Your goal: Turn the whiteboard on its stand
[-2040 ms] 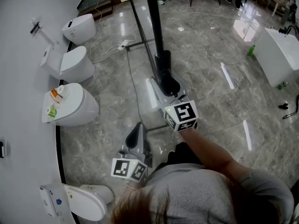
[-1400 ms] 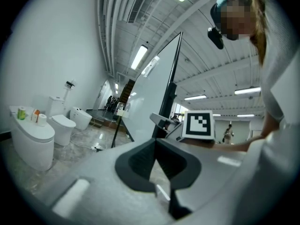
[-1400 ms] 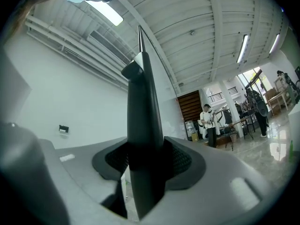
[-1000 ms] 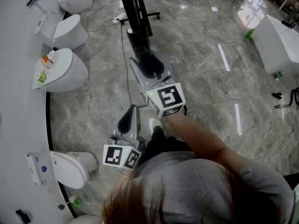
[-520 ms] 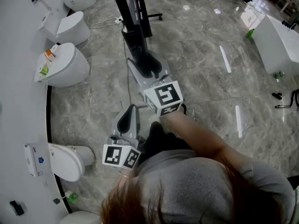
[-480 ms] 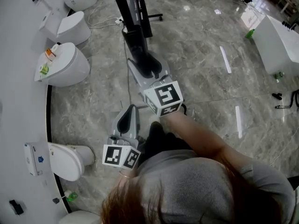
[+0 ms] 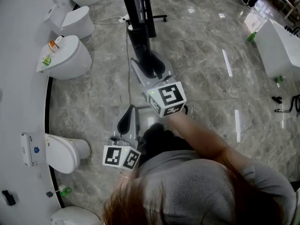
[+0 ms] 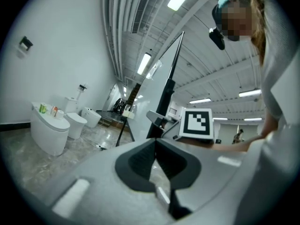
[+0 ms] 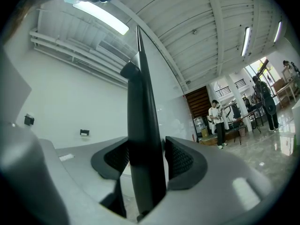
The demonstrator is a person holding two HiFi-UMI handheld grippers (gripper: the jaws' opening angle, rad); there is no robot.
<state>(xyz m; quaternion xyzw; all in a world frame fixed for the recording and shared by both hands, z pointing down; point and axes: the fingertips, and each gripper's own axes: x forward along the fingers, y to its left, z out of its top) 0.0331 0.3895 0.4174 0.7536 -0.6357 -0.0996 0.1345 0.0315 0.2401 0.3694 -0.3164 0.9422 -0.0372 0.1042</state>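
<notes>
While right gripper (image 9: pixel 146 159) jaws pinch whiteboard frame (image 9: pixel 143 104) | left gripper (image 8: pixel 155 143) jaws pressed together

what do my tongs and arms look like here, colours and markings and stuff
The left tongs and right tongs are light grey moulded shells with black textured pads inside the tips. Each carries a white cube printed with black square markers, the left cube and the right cube, with a small green light by it. No cables show. The person wears a grey top; the right forearm is uncovered.
</notes>
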